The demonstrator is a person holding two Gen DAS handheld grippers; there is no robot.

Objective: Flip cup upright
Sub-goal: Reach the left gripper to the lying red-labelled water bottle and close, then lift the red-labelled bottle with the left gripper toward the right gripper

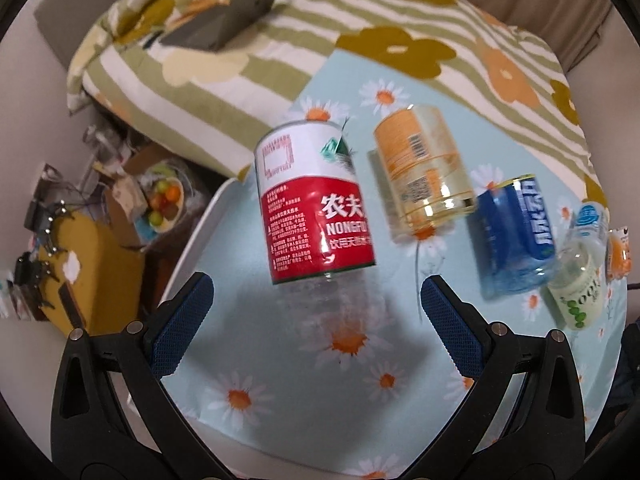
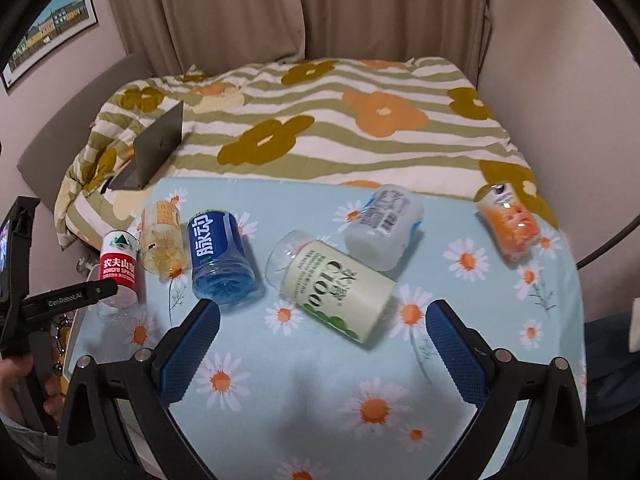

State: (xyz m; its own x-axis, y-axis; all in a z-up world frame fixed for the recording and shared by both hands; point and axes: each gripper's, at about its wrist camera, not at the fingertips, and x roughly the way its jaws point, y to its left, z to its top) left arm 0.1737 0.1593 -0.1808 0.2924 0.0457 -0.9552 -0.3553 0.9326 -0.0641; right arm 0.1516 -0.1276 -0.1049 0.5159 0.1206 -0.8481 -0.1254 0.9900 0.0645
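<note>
The surface [image 2: 320, 420], covered in a pale blue daisy-print cloth, carries six cups cut from drink bottles, with a striped bed [image 2: 320, 120] behind it. Largest in the left view is the red-and-white cup [image 1: 316, 204], which seems to stand on end with its clear part against the cloth, near the left edge; whether its open end is up or down cannot be told. Beside it lie a yellow cup [image 1: 424, 168] and a blue cup [image 2: 220, 256], both on their sides. Further right lie the green-and-white cup [image 2: 336, 284], a white cup [image 2: 384, 228] and a small orange cup [image 2: 508, 222], also tipped over.

The left tool [image 1: 316, 320] hangs wide apart and empty just in front of the red-and-white cup. The right tool [image 2: 322, 344] is likewise spread wide and empty, facing the green-and-white cup.

This looks like the approach step. The next move probably calls for closing around a lying cup's middle, lifting, and turning it mouth-up.
</note>
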